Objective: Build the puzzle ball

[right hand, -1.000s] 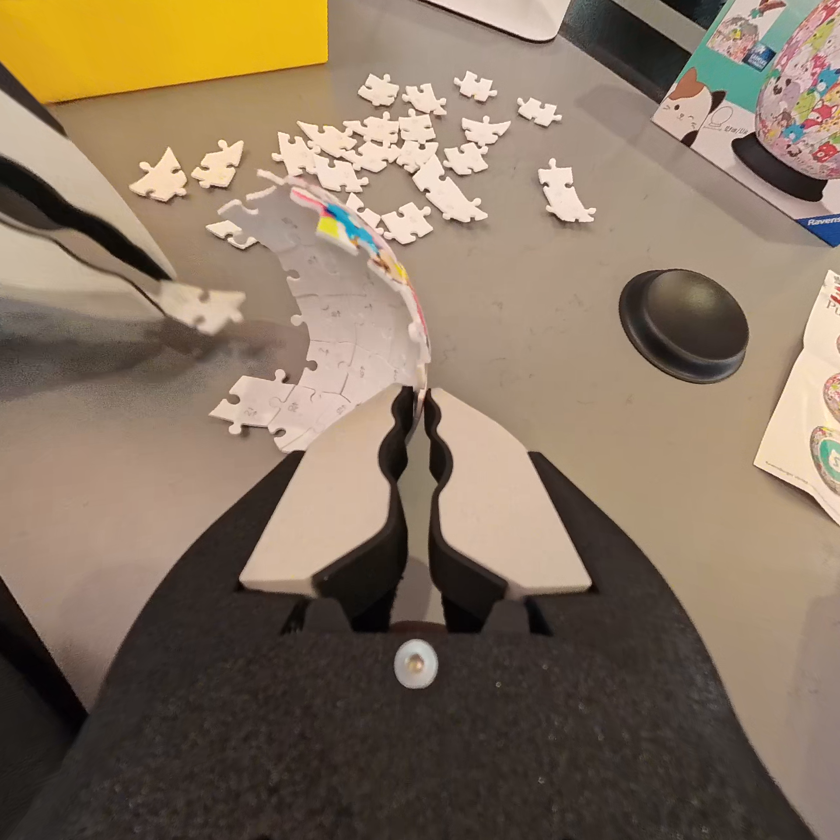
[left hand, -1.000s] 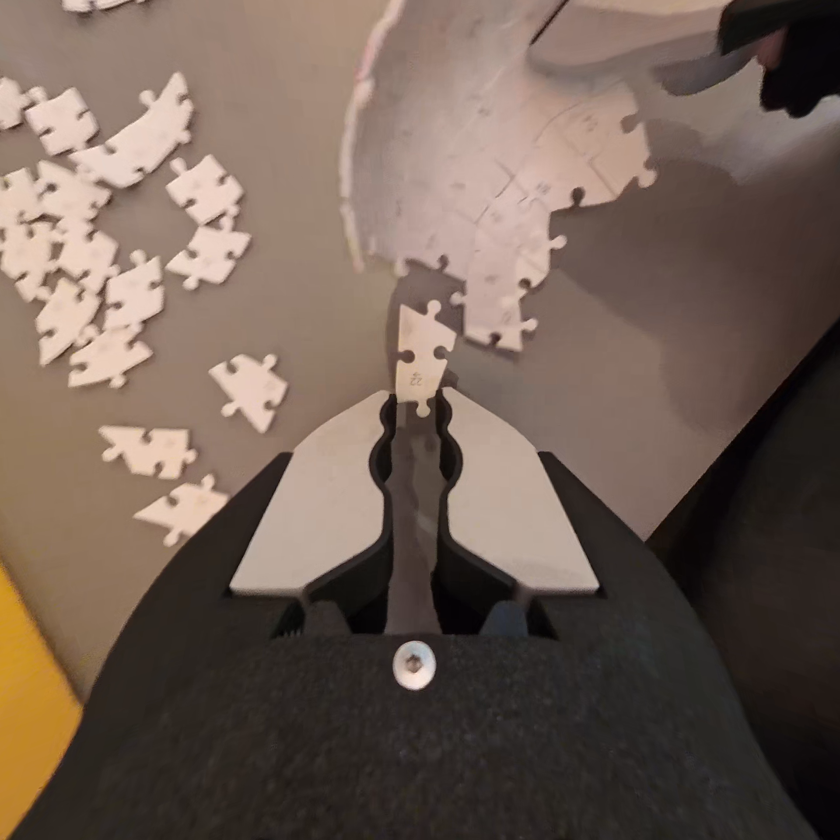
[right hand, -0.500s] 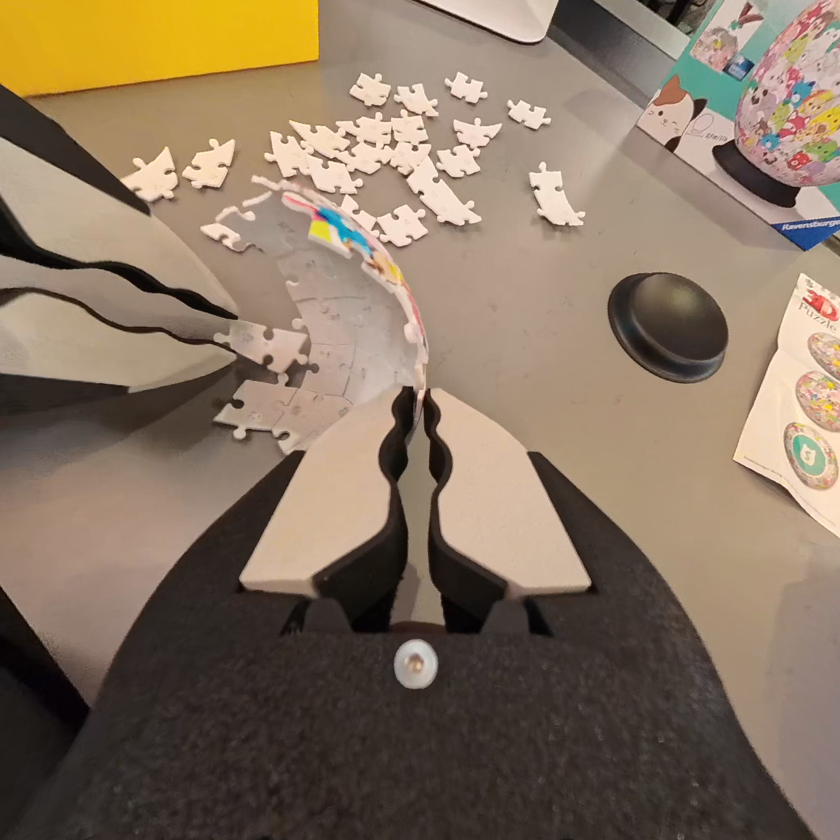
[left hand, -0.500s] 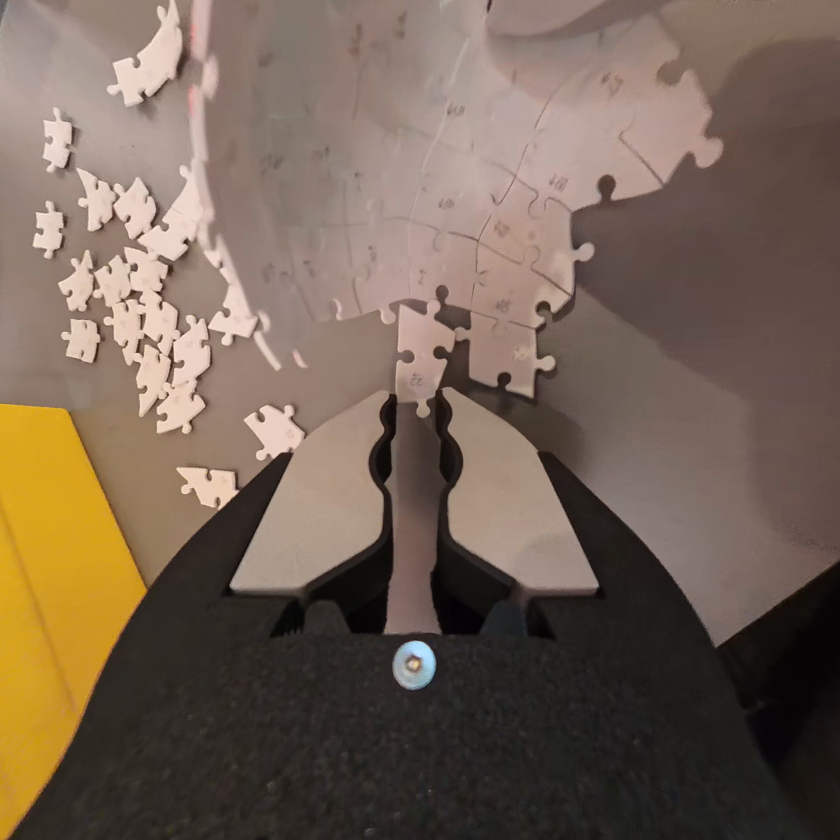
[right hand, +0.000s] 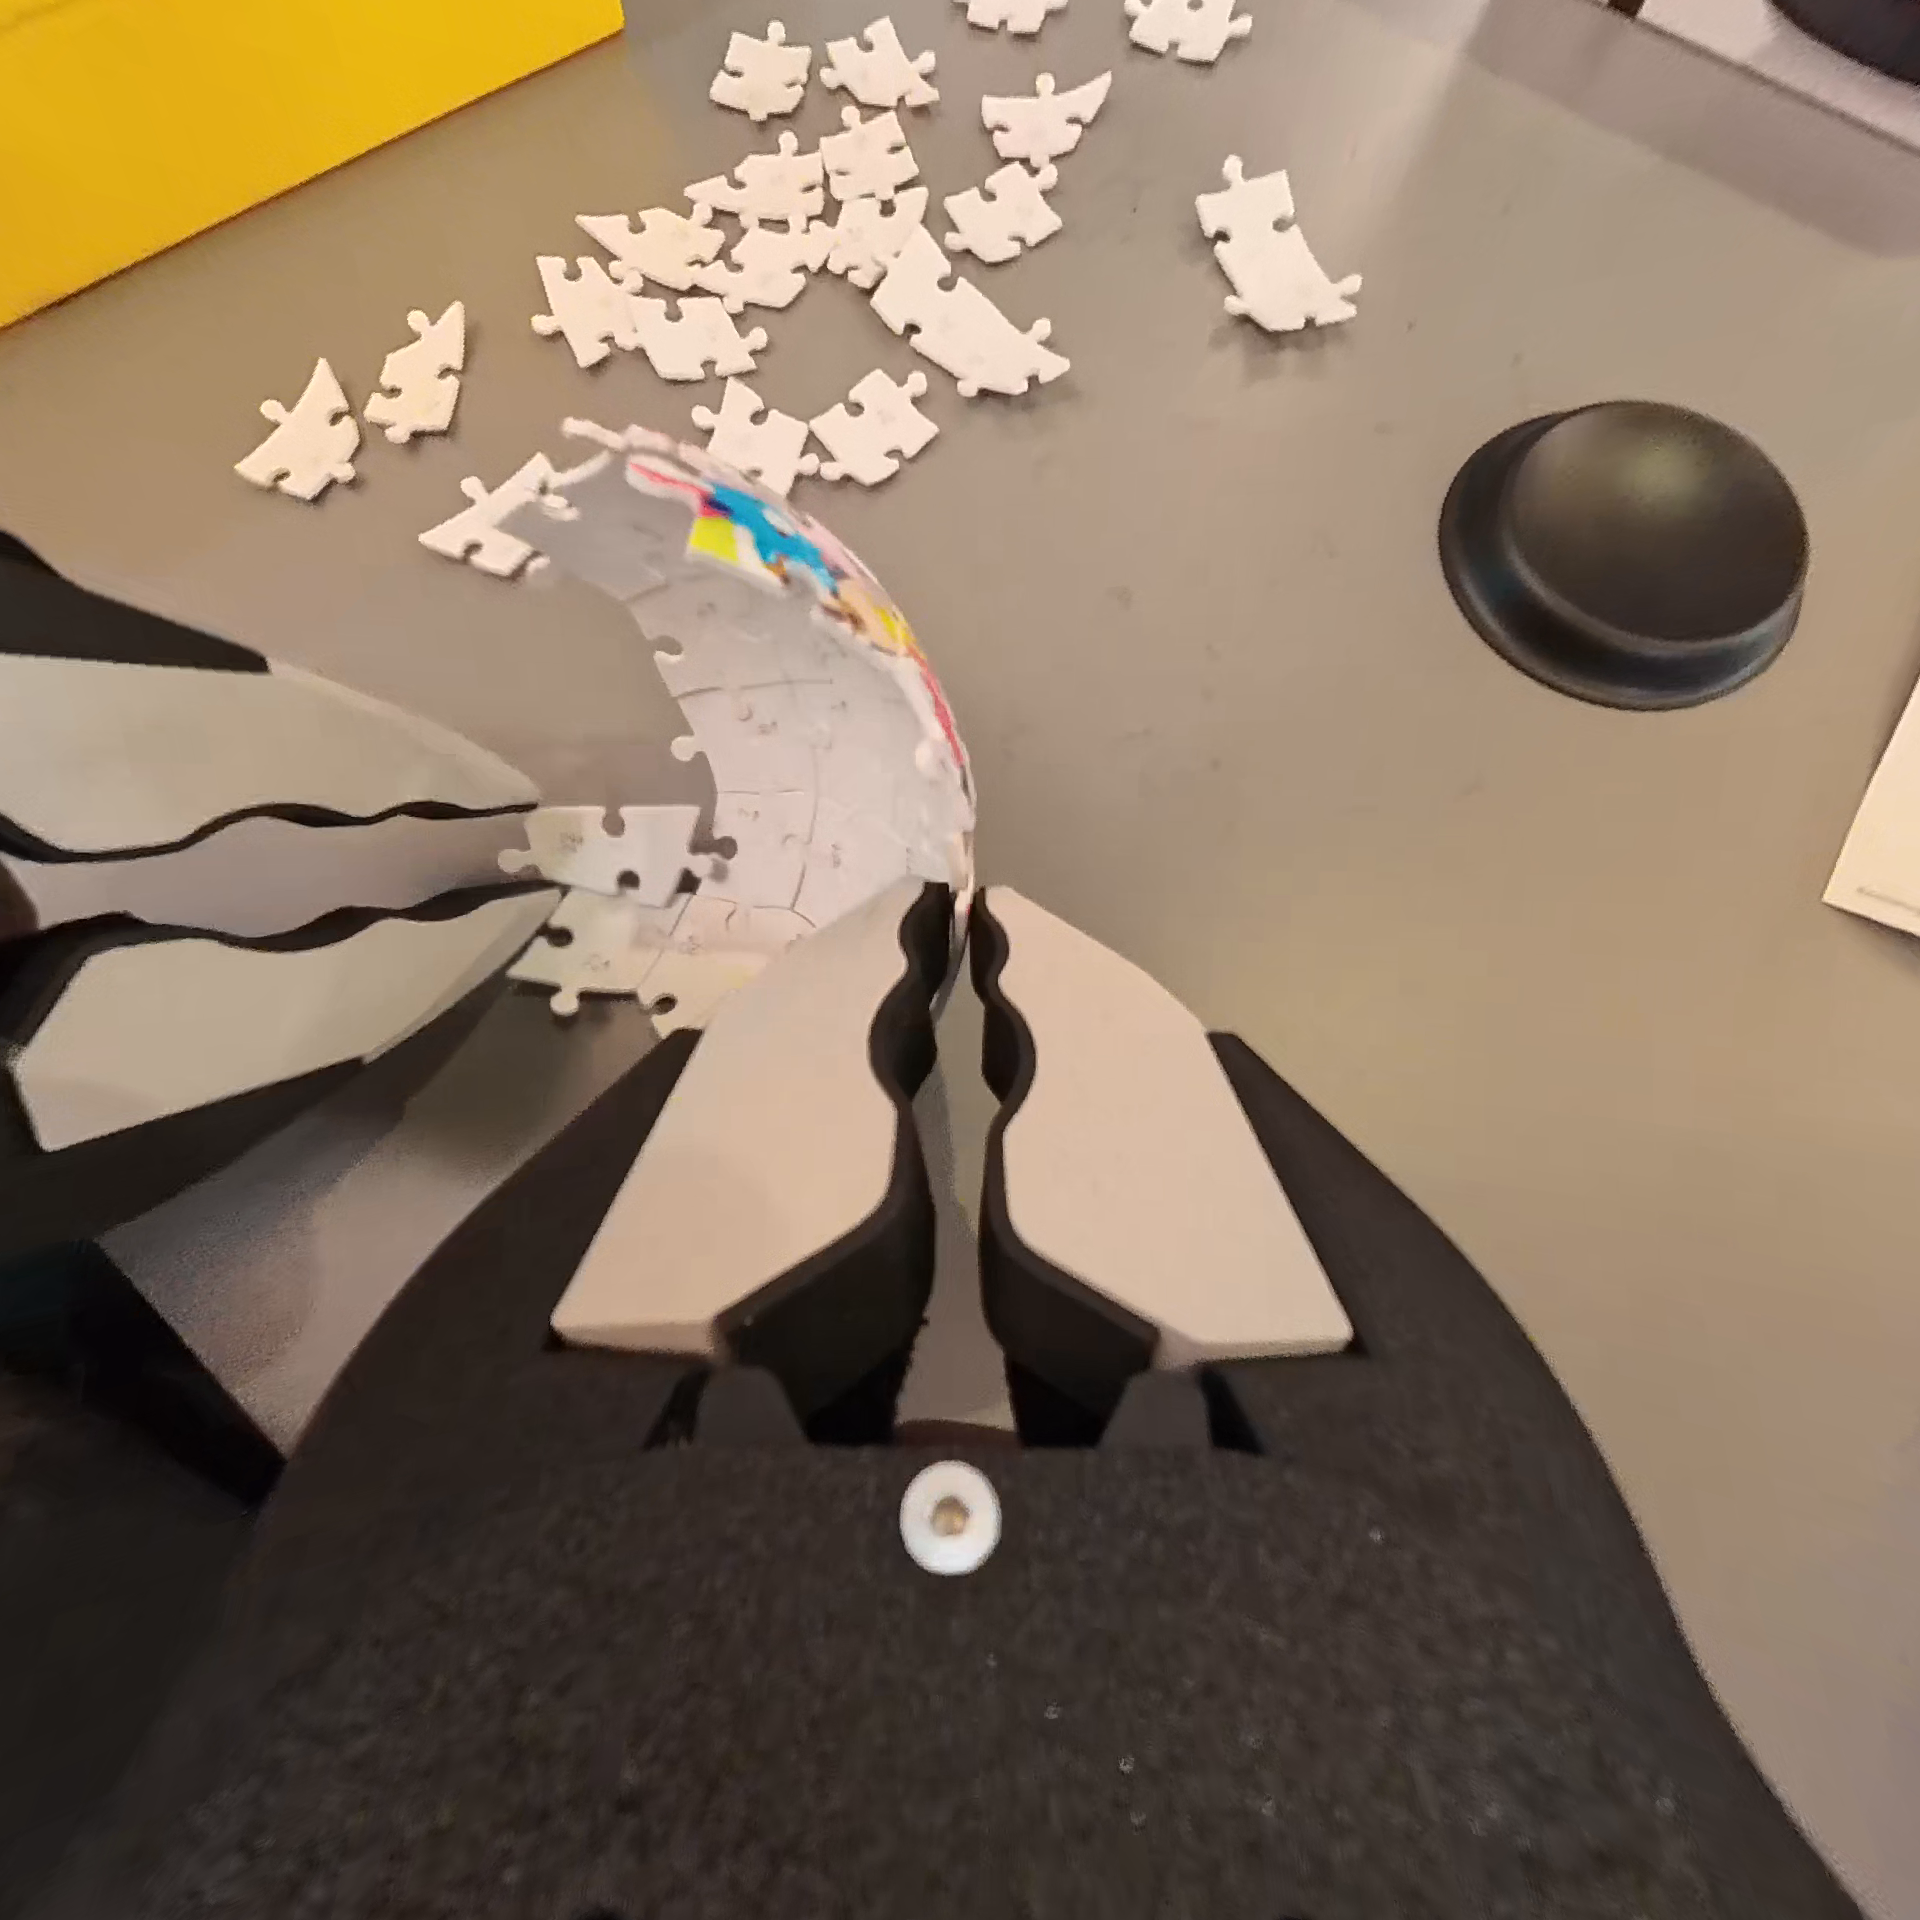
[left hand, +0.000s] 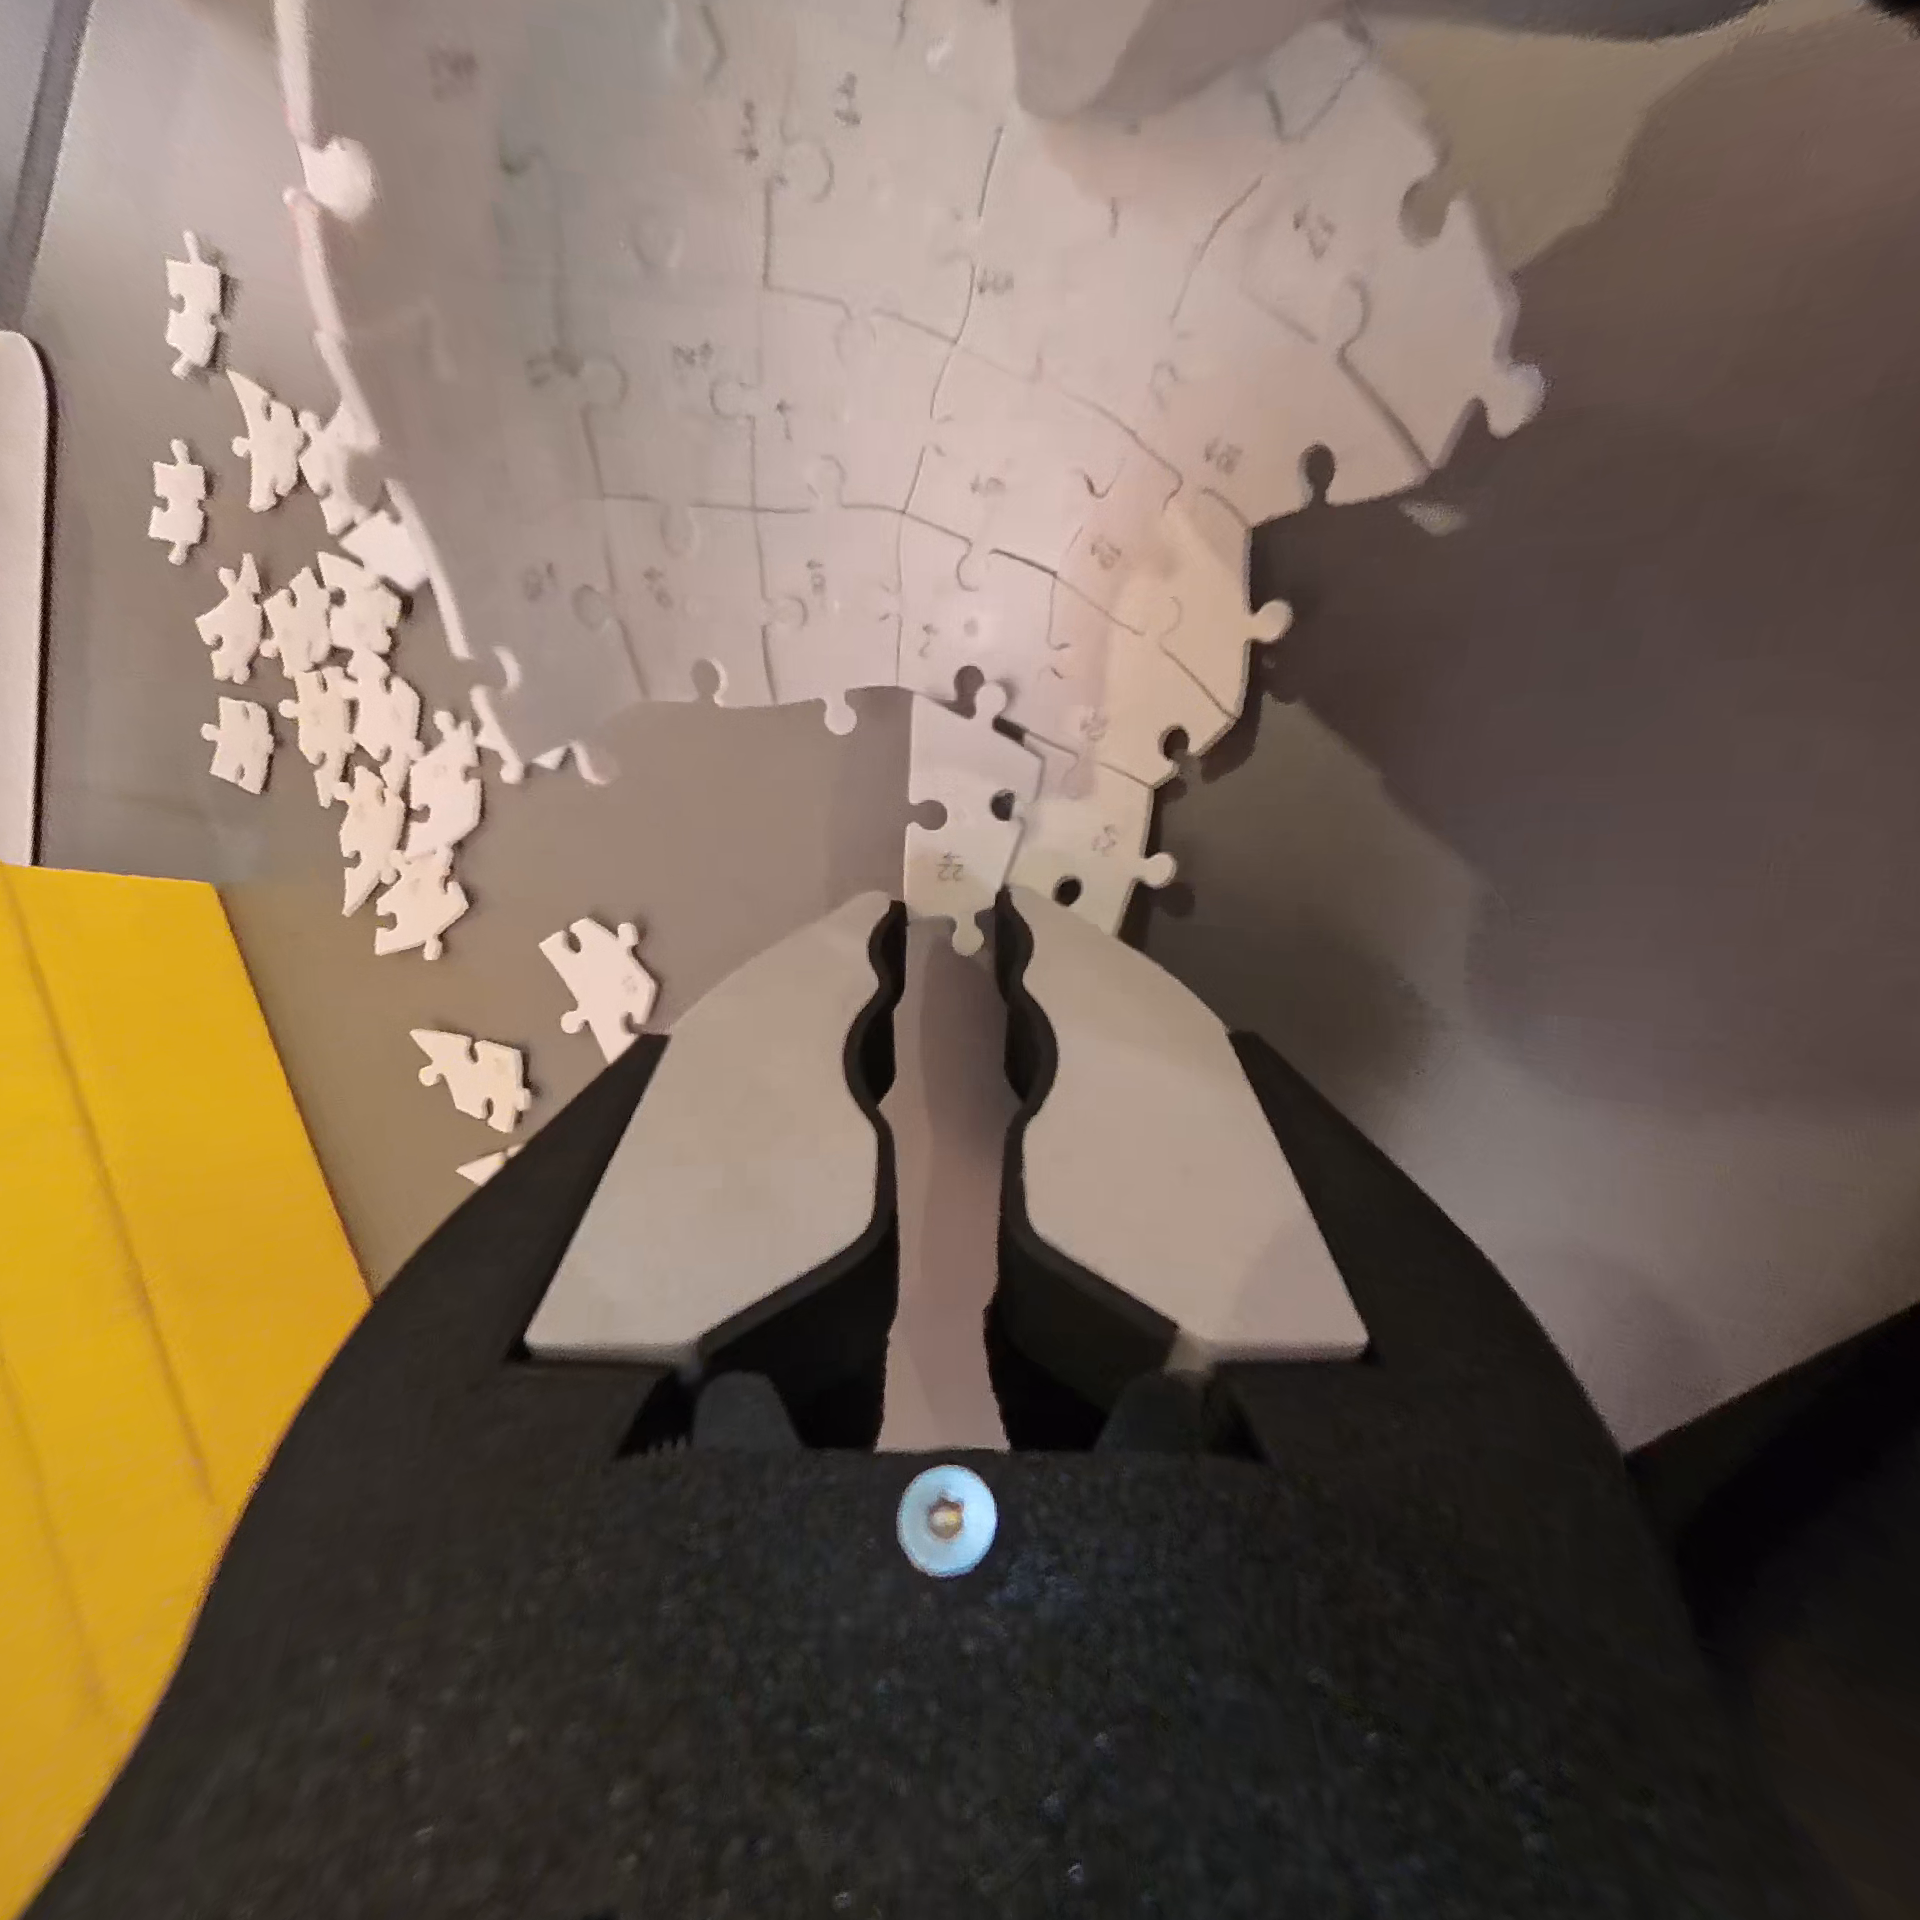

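Observation:
My right gripper (right hand: pixel 961 909) is shut on the rim of the curved, part-built puzzle ball (right hand: pixel 800 769) and holds it upright over the grey table. Its white inner side faces my left gripper; its coloured outer side shows at the top edge. My left gripper (left hand: pixel 951 909) is shut on a single white puzzle piece (left hand: pixel 961 821) and presses it against the lower edge of the ball section (left hand: pixel 935 416), beside a joined piece. In the right wrist view the left gripper (right hand: pixel 535 847) comes in from the left with the piece (right hand: pixel 613 852) touching the shell.
Several loose white pieces (right hand: pixel 831 239) lie scattered on the grey table (right hand: pixel 1299 831) behind the shell, also in the left wrist view (left hand: pixel 343 686). A black round stand (right hand: pixel 1621 551) sits at the right. A yellow box (right hand: pixel 260 114) is at the far left, a paper leaflet (right hand: pixel 1881 842) at the right edge. The left gripper's tips are roughly 11 cm from the right gripper's.
My left gripper has carried the piece from clear of the shell up to its lower edge, where it now touches. The right gripper has kept its hold and tilted slightly.

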`<state>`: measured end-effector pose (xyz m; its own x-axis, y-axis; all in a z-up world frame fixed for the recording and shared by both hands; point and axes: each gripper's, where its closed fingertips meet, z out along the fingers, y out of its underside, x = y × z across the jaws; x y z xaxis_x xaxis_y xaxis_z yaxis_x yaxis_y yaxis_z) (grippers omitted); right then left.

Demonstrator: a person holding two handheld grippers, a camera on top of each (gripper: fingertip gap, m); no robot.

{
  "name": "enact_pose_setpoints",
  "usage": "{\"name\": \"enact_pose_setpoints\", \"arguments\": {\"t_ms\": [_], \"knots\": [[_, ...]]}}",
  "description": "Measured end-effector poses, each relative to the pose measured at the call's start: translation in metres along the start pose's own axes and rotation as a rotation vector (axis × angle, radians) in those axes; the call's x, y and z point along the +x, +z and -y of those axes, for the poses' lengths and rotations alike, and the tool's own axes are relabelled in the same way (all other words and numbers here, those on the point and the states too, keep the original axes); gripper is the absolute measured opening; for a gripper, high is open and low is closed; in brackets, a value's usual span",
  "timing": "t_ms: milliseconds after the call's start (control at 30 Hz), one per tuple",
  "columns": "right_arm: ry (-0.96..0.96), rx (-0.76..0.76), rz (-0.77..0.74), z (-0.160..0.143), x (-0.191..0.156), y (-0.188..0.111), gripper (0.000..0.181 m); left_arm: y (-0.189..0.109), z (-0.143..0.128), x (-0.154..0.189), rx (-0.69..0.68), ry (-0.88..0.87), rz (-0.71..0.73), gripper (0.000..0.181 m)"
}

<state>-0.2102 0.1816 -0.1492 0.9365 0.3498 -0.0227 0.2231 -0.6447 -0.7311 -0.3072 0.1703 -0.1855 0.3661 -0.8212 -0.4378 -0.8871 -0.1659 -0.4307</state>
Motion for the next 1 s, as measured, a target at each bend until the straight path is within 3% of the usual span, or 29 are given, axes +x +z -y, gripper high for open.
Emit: {"name": "enact_pose_setpoints", "arguments": {"t_ms": [500, 1000], "knots": [[0.009, -0.238, 0.056, 0.002, 0.003, 0.008, 0.004, 0.006, 0.001, -0.002, -0.039, -0.025, -0.055, 0.015], [-0.058, -0.326, 0.021, 0.014, -0.002, 0.013, 0.004, 0.000, 0.002, 0.004, -0.030, -0.311, -0.221, 0.015]]}}
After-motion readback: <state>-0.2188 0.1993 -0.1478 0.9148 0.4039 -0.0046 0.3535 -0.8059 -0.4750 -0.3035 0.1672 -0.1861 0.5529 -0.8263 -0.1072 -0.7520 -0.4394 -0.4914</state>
